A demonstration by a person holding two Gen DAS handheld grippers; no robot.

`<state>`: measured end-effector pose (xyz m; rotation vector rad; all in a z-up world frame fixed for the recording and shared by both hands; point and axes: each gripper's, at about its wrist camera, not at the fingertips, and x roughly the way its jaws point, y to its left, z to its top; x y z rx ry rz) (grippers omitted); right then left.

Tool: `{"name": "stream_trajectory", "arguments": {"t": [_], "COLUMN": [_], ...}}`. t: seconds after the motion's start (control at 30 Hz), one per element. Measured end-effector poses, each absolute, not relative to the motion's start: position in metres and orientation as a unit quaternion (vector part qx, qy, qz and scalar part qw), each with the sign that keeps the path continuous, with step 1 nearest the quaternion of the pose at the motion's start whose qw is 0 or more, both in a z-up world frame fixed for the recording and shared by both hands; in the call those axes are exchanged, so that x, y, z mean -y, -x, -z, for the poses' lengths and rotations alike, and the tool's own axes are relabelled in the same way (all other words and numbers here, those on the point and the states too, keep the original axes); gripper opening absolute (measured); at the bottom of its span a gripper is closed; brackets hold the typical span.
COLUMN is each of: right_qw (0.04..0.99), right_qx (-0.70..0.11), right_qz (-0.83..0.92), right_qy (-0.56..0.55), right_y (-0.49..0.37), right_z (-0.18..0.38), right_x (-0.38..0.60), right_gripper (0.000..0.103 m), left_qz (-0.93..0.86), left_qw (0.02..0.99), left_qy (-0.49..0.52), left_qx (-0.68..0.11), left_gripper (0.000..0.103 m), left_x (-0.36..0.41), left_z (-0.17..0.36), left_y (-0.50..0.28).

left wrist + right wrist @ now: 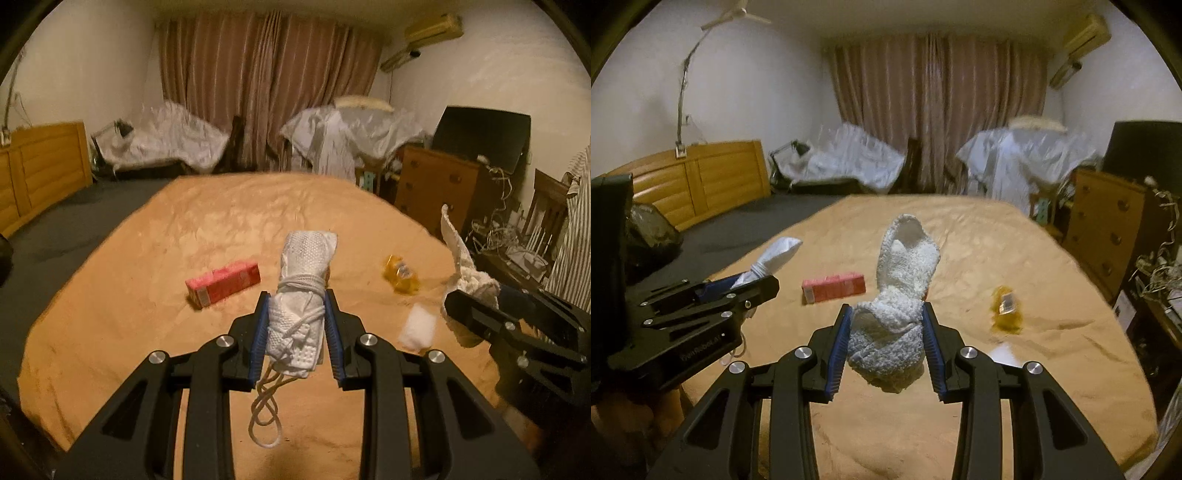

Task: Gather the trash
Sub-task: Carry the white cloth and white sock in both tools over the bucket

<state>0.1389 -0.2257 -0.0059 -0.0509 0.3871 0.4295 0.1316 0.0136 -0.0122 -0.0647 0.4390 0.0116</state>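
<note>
My left gripper (297,295) is shut on a rolled white face mask (306,258) bound by its own string, whose loops dangle below the pads. It is held above the tan bed (110,295). My right gripper (886,308) is shut on a crumpled white knitted cloth (908,258), also lifted off the bed. Each gripper shows in the other view: the right gripper (458,299) at the right edge, the left gripper (768,284) at the left. On the bed lie a red carton (221,282), a crumpled yellow wrapper (400,275) and a white tissue wad (419,326).
A black plastic bag (653,232) sits on the dark surface left of the bed, near a wooden headboard (701,181). A wooden dresser (436,177), a dark screen and tangled cables (509,240) crowd the right side. Covered furniture and curtains stand beyond the bed.
</note>
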Motion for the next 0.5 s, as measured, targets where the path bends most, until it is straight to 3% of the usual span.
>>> {"name": "stream_trajectory", "arguments": {"t": [0.2,0.5], "right_qw": [0.969,0.970], "right_qx": [-0.149,-0.144], "right_qz": [-0.194,-0.195], "right_qy": [0.027,0.015], "right_y": [-0.089,-0.063], "right_z": [-0.011,-0.026], "right_x": [0.245,0.267], "right_gripper": [0.039,0.039], "left_qz": [-0.018,-0.009], "left_qw": [0.985,0.984], "left_qy": [0.019,0.013], "left_qx": [-0.172,-0.177], "left_gripper": [0.027,0.027], "left_x": [0.006,0.014], "left_z": [-0.005,-0.007], "left_y": [-0.110,-0.100]}}
